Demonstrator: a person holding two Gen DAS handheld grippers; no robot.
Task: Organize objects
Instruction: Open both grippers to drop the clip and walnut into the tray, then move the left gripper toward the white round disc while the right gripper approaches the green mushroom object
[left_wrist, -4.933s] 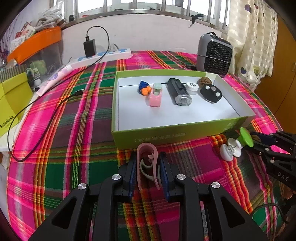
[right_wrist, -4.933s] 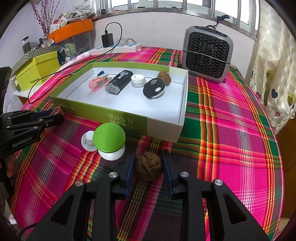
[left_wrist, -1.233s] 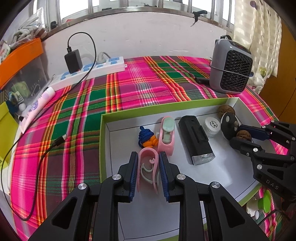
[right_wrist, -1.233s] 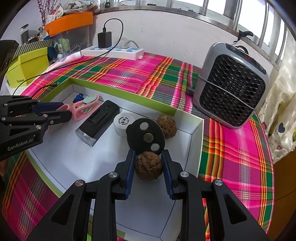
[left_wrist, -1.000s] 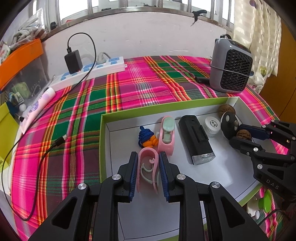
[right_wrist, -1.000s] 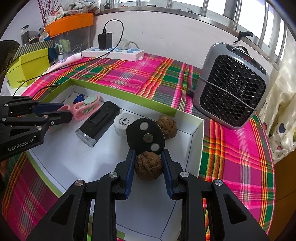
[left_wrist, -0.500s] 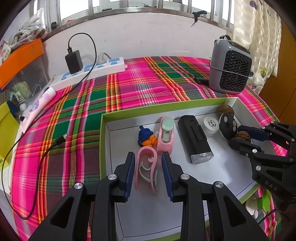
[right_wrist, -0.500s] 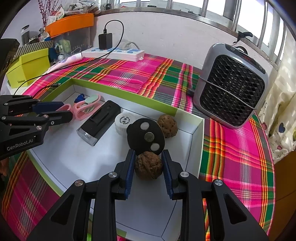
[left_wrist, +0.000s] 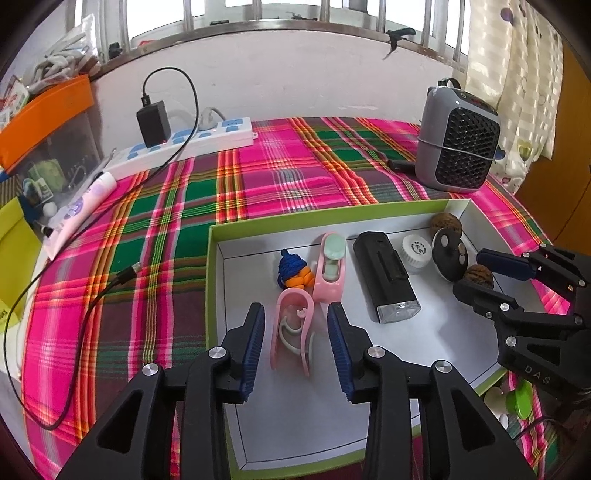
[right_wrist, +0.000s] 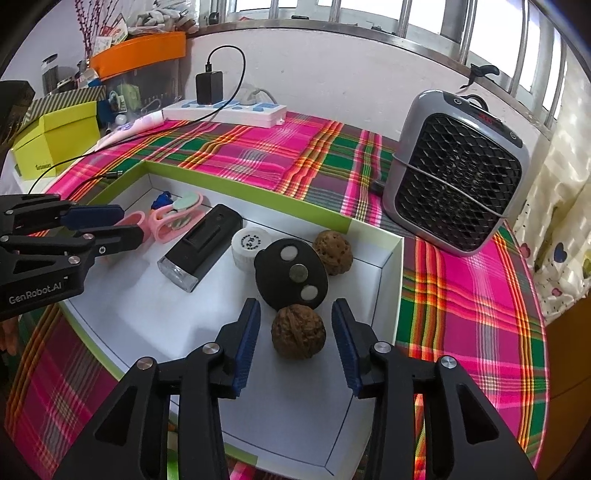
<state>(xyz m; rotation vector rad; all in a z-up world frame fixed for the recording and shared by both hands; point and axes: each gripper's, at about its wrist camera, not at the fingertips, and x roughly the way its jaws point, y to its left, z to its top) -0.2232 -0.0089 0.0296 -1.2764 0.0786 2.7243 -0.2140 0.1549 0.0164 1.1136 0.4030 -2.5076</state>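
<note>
Two hand-held grippers hang over a shallow green-rimmed box (left_wrist: 229, 232) with a white floor, on a table under a pink-and-green plaid cloth (left_wrist: 258, 177).

Nearest, the left gripper (left_wrist: 295, 341) has just been opening its jaws; they stand narrowly parted around a pink clip (left_wrist: 291, 328), which lies on the box floor with a gap on each side, free of both blue pads.

The right gripper (right_wrist: 295, 343) has likewise just been opening; its jaws stand moderately apart around a walnut (right_wrist: 298, 331) resting on the floor near the box's right wall, neither pad touching it.

Just beyond that walnut, touching or nearly touching it, lies a black oval remote (right_wrist: 291, 274) with three round buttons. Behind the remote sit a second walnut (right_wrist: 333, 252) near the far right corner and a white round cap (right_wrist: 250, 248).

Left of the cap, a black flashlight (right_wrist: 201, 246) lies lengthwise, lens toward the grippers. Further left are a second pink clip with a mint-green insert (left_wrist: 330, 267) and a small blue-and-orange figure (left_wrist: 293, 273), close to the far wall.

Outside the near rim, at lower right of the left wrist view, a green-and-white object (left_wrist: 515, 400) is partly hidden.

Beyond the box, a grey fan heater (right_wrist: 458, 177) stands to the right; a white power strip (left_wrist: 184, 144) with a black charger (left_wrist: 153, 123) plugged in lies by the back wall.
</note>
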